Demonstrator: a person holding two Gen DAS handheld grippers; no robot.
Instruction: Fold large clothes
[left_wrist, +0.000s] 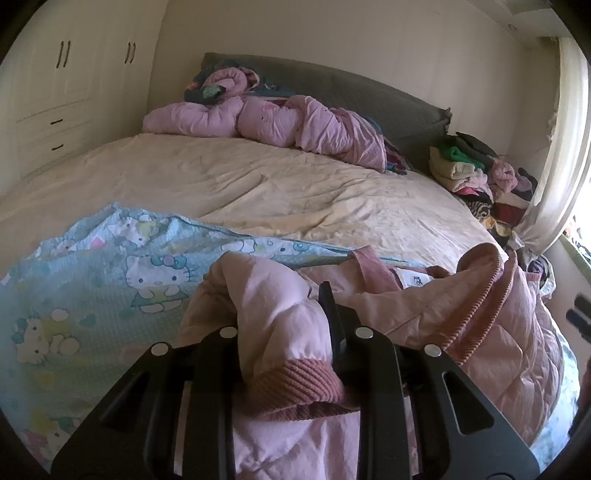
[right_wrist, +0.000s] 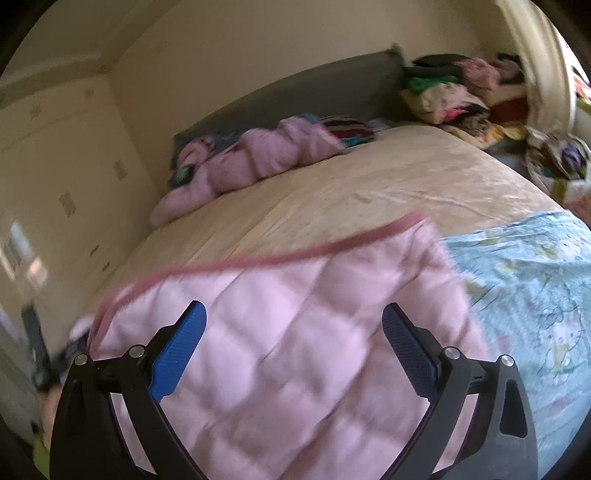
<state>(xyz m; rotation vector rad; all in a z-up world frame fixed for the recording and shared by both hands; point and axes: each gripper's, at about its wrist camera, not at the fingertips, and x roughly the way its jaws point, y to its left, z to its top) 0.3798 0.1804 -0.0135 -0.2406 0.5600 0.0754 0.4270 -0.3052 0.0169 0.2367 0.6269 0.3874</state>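
Gripping one pink jacket (left_wrist: 288, 325) in left tool (left_wrist: 284, 332), right tool (right_wrist: 293, 347) agape, one bed (left_wrist: 258, 184)

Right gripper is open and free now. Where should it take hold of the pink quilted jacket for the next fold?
Probably the jacket's ribbed hem band, coming from the near side over the quilted panel. It is a firm, straight edge lying exposed on the bed; the right gripper already faces it.

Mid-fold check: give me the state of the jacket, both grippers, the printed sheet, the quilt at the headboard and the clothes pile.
Pink quilted jacket: crumpled, not folded flat.
Left gripper: shut on the jacket's ribbed cuff.
Right gripper: open, nothing between its pads.
Cartoon-print sheet: spread under the jacket.
Pink quilt: bunched up.
Clothes pile: heaped, untidy.
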